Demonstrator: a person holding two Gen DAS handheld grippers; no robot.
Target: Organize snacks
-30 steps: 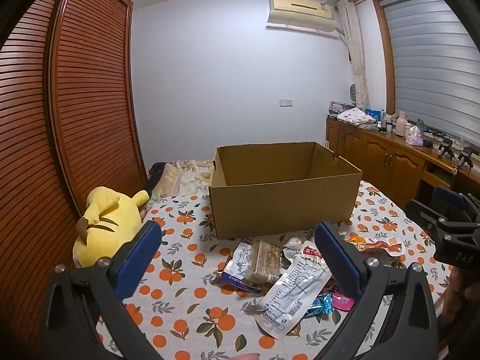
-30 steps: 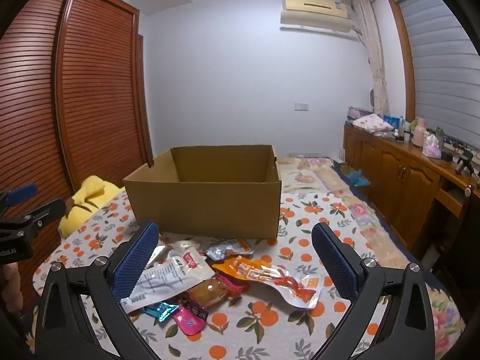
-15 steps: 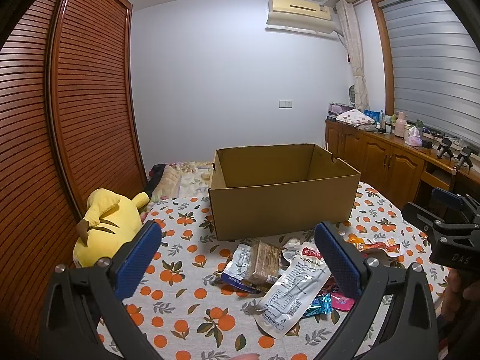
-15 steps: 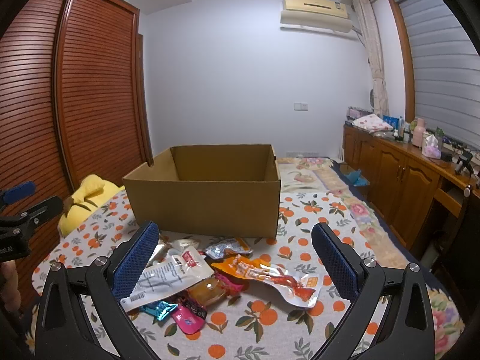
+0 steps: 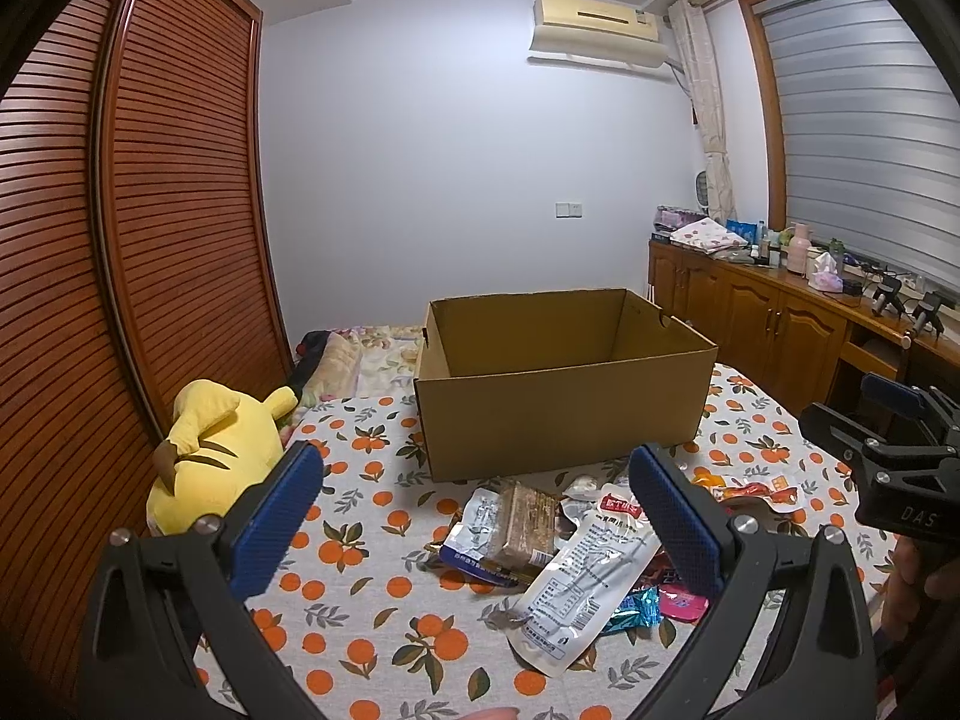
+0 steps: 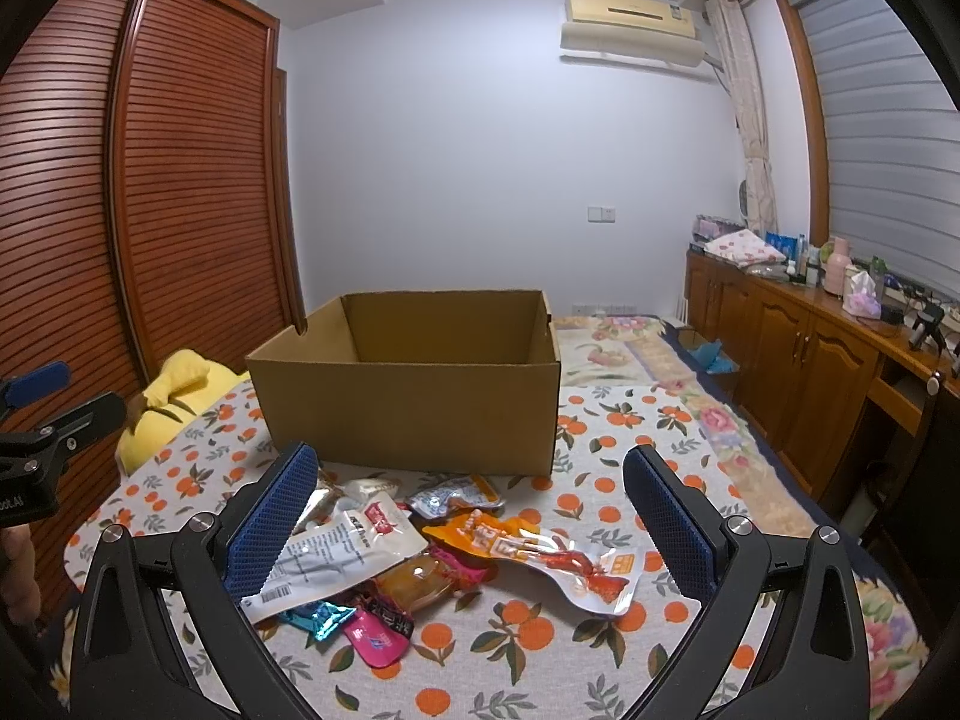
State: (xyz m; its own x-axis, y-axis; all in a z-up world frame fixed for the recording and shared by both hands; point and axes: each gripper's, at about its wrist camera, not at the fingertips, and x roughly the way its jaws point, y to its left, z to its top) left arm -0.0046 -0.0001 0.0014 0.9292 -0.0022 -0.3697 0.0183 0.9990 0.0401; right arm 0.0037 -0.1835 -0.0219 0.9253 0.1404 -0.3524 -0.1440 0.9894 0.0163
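Observation:
An open cardboard box [image 5: 564,414] [image 6: 414,414] stands on the orange-patterned tablecloth [image 5: 360,552]. In front of it lies a pile of snack packets: a white pouch [image 5: 585,576] [image 6: 336,552], a brown bar in clear wrap [image 5: 528,525], an orange pouch [image 6: 540,558] [image 5: 750,489], a pink packet [image 6: 375,639] and a teal packet [image 6: 318,615]. My left gripper [image 5: 474,516] hovers open above the pile's left side, nothing between its fingers. My right gripper [image 6: 468,516] hovers open over the pile, also holding nothing. Each gripper shows at the edge of the other's view.
A yellow plush toy [image 5: 210,450] lies at the table's left edge beside a slatted wooden wardrobe [image 5: 150,240]. A wooden sideboard [image 6: 810,354] with bottles and clutter runs along the right wall. A bed with a floral cover [image 6: 612,348] lies behind the box.
Both views have shifted only slightly; the grippers stay open and the snacks and box lie where they were.

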